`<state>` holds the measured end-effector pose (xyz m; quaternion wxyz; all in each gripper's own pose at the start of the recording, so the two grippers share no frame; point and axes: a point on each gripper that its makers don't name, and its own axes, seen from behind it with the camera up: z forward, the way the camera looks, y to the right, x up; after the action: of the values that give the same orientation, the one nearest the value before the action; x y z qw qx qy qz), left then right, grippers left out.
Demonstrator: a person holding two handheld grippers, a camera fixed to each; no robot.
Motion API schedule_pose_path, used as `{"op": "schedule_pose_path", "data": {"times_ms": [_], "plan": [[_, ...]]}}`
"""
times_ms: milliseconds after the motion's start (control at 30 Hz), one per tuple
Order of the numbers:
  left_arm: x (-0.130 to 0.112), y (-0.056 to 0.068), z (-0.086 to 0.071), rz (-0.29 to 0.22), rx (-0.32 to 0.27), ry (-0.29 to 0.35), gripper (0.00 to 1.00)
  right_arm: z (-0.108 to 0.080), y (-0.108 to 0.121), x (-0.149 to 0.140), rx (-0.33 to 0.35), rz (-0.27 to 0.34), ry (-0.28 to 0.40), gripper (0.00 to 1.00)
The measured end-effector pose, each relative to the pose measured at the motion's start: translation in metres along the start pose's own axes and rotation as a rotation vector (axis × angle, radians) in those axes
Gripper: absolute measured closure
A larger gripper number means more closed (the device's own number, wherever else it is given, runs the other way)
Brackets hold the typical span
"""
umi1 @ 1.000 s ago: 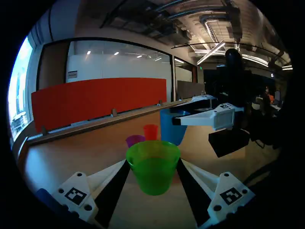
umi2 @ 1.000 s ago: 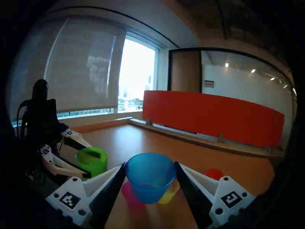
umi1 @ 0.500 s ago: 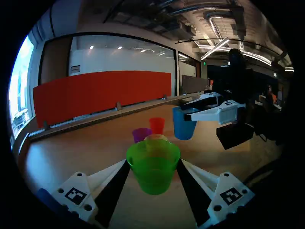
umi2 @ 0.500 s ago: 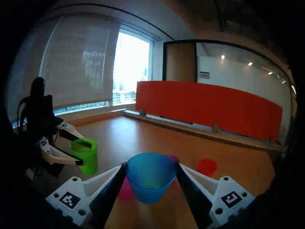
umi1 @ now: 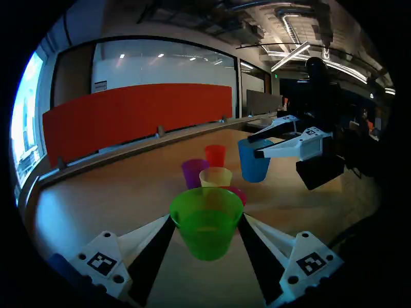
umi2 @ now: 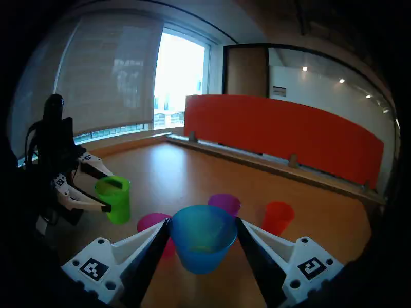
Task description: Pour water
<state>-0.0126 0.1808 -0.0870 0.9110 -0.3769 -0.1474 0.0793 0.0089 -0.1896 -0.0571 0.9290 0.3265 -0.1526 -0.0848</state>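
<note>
Red partition (umi1: 138, 115), bright window (umi2: 177, 82), wooden table (umi2: 180, 174).

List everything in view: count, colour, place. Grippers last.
green cup: 1, green, in left gripper
blue cup: 1, blue, in right gripper
purple cup: 1, purple, on table
yellow cup: 1, yellow, on table beside purple cup
red cup: 1, red-orange, on table
pink cup: 1, magenta, on table
table: 1, brown wood, under the cups
divider panel: 1, red, table's far edge
left gripper: 1, white-black, holds green cup
right gripper: 1, white-black, holds blue cup
</note>
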Motion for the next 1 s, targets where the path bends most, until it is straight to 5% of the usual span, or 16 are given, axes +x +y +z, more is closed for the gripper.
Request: {"op": "schedule_pose_path", "data": {"times_ms": [1000], "plan": [[-0.047,-0.009,0.030,0.008,-0.021,-0.144,0.15,0.018,0.013,-0.063,0.055,-0.045,-0.174,0.07]]}}
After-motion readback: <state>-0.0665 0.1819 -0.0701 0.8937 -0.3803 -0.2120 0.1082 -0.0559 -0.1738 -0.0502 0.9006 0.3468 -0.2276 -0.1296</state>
